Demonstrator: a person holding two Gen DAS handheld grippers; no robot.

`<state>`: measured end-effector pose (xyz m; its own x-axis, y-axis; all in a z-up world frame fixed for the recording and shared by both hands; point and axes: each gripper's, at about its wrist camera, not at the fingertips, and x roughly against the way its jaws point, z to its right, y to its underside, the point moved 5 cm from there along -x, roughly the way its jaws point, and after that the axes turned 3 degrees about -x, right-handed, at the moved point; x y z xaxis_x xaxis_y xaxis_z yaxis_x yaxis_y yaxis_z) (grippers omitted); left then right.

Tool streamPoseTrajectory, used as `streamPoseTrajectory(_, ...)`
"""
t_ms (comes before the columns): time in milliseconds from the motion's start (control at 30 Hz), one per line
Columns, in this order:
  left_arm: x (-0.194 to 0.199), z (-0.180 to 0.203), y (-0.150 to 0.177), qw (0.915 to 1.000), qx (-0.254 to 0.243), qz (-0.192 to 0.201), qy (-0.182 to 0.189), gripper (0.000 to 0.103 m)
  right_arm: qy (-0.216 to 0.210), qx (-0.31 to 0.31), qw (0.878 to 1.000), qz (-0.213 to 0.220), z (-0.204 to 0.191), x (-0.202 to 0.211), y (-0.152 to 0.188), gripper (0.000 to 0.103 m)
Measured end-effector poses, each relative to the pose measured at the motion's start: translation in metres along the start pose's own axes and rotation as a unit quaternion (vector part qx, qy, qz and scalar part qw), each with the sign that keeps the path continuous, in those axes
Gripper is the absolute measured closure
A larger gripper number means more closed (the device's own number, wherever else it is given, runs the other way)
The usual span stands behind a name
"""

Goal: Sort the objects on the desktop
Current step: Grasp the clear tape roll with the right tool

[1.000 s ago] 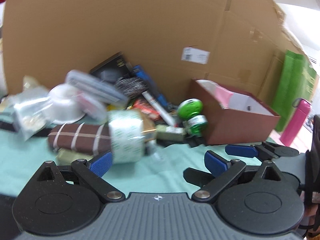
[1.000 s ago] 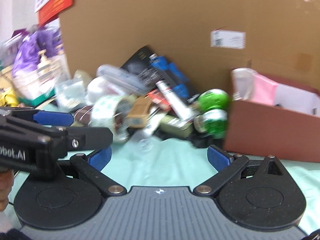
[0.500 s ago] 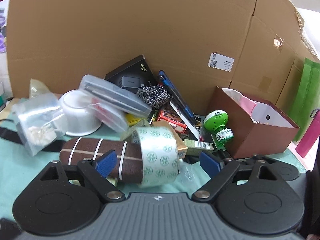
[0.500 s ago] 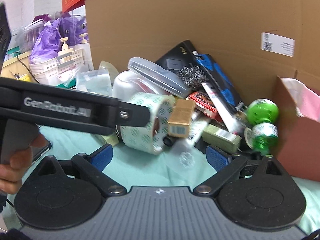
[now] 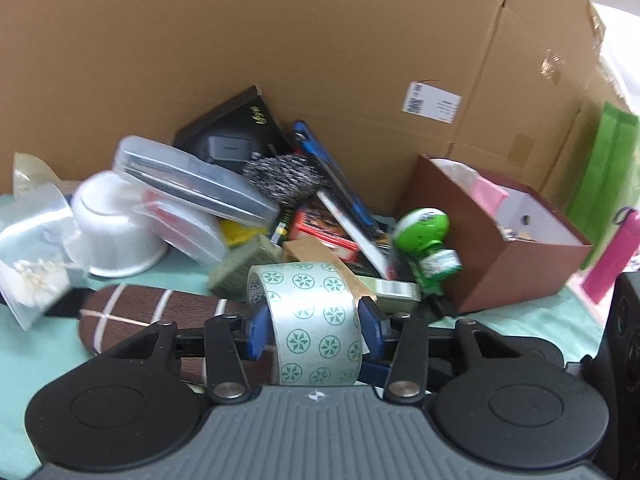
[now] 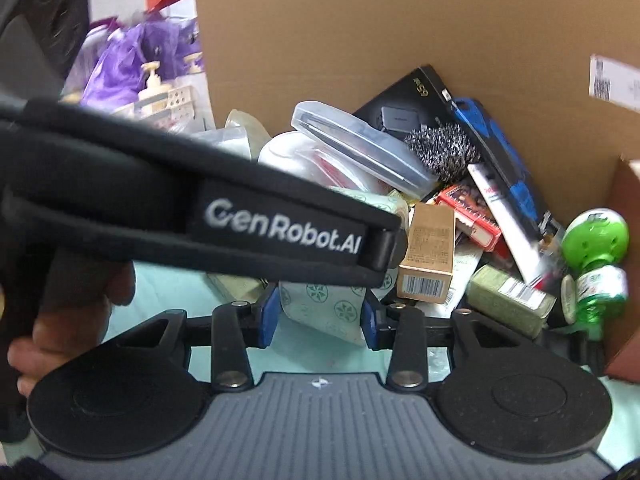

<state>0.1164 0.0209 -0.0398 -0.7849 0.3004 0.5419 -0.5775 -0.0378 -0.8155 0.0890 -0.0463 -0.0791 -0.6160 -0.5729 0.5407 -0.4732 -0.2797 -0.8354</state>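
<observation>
Right at the front edge of the heap, the tape roll (image 5: 316,320) stands on its rim on the green table (image 5: 24,344), and the left tongs (image 5: 314,326) have just been closing on it: both blue pads now press its flat sides. The right tongs (image 6: 318,316) have also just been closing, and the same tape roll (image 6: 324,308) sits between their pads, apparently touching both. The left tool's black body (image 6: 200,216), held by a hand (image 6: 72,304), crosses just above them. Behind the roll the pile is packed tight against the cardboard wall (image 5: 320,40), with a brown box (image 5: 500,264) to the right. Bare cloth shows only at the near left.
</observation>
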Motion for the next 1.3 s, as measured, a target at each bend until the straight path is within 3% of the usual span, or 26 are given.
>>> streamPoseTrajectory(167,0.023,0.018,0.01,0.9961,0.038,0.002,0.079,0.053,-0.011,0.015,1.0,-0.004,0.001,0.042,0.007,0.063)
streamPoseTrajectory(233,0.034,0.022,0.017,0.9922,0.05,0.002,0.114,0.051,-0.002,0.043,0.999,-0.006,-0.006,0.066,0.012,0.063)
streamPoseTrajectory(300,0.038,0.022,0.026,0.9898,0.066,-0.009,0.126,0.048,0.006,0.085,0.996,-0.014,-0.014,0.082,0.017,0.063)
streamPoseTrajectory(367,0.037,0.021,0.037,0.9915,0.066,-0.029,0.109,0.043,0.003,0.104,0.994,-0.025,-0.02,0.087,0.025,0.062)
streamPoseTrajectory(433,0.041,0.018,0.043,0.994,0.063,-0.027,0.085,0.029,-0.012,0.109,0.993,-0.032,-0.026,0.083,0.032,0.052)
streamPoseTrajectory(467,0.047,0.017,0.044,0.9957,0.056,-0.022,0.07,0.028,-0.017,0.113,0.993,-0.033,-0.029,0.081,0.035,0.05)
streamPoseTrajectory(667,0.069,0.003,0.048,0.9999,0.007,-0.001,-0.015,0.028,-0.043,0.083,0.996,-0.01,-0.025,0.097,0.033,0.045)
streamPoseTrajectory(800,0.067,-0.004,0.052,0.9999,0.01,-0.007,-0.007,0.028,-0.015,0.023,1.0,0.005,0.005,0.102,0.028,0.045)
streamPoseTrajectory(900,0.061,-0.009,0.058,0.9993,0.001,-0.019,-0.033,0.03,0.026,-0.008,1.0,-0.005,0.022,0.092,0.031,0.046)
streamPoseTrajectory(1000,0.06,-0.017,0.061,0.9989,0.015,-0.024,-0.038,0.03,0.018,-0.026,0.999,-0.01,0.02,0.085,0.033,0.054)
streamPoseTrajectory(1133,0.062,-0.021,0.059,0.9988,0.024,-0.019,-0.038,0.038,0.001,-0.019,1.0,-0.004,0.006,0.077,0.031,0.057)
streamPoseTrajectory(1300,0.06,-0.017,0.057,0.9993,0.027,-0.02,-0.018,0.063,0.017,0.006,1.0,-0.006,0.0,0.068,0.028,0.06)
